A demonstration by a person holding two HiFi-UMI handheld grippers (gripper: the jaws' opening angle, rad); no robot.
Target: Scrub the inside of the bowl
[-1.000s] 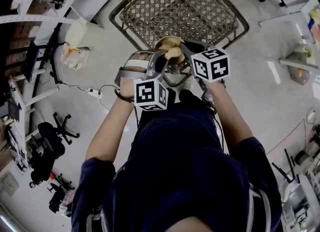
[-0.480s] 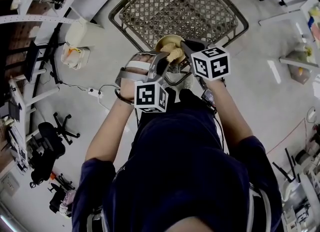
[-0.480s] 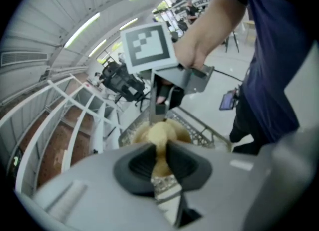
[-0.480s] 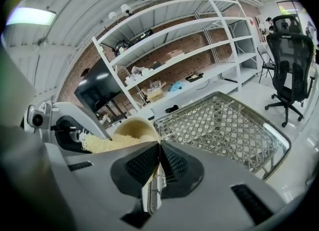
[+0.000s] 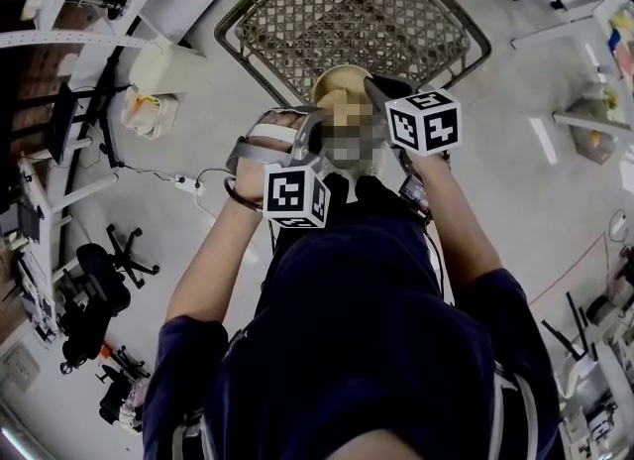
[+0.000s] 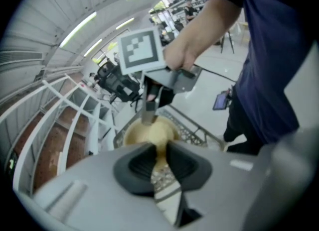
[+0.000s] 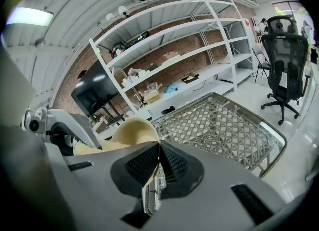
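Note:
A yellow bowl (image 5: pixel 337 81) is held tilted in the air above a wire mesh table (image 5: pixel 357 12). My right gripper (image 7: pixel 158 158) is shut on the bowl's rim (image 7: pixel 133 129); the left gripper view shows its fingertips (image 6: pixel 148 111) clamped at the bowl's (image 6: pixel 144 134) far edge. My left gripper (image 6: pixel 160 158) is shut on a yellow sponge (image 6: pixel 164 180) that reaches into the bowl. The sponge's coarse surface (image 7: pixel 92 149) shows beside the bowl in the right gripper view. A mosaic patch in the head view hides the sponge and the left jaws.
The mesh table (image 7: pixel 224 125) has a raised metal rim. White shelves (image 7: pixel 189 51) line a brick wall behind it, and an office chair (image 7: pixel 286 70) stands to the right. A power strip with a cable (image 5: pixel 183 182) lies on the floor at left.
The bowl and the right gripper have shifted slightly up and away over the mesh. The left gripper's marker cube has moved a little toward the person.

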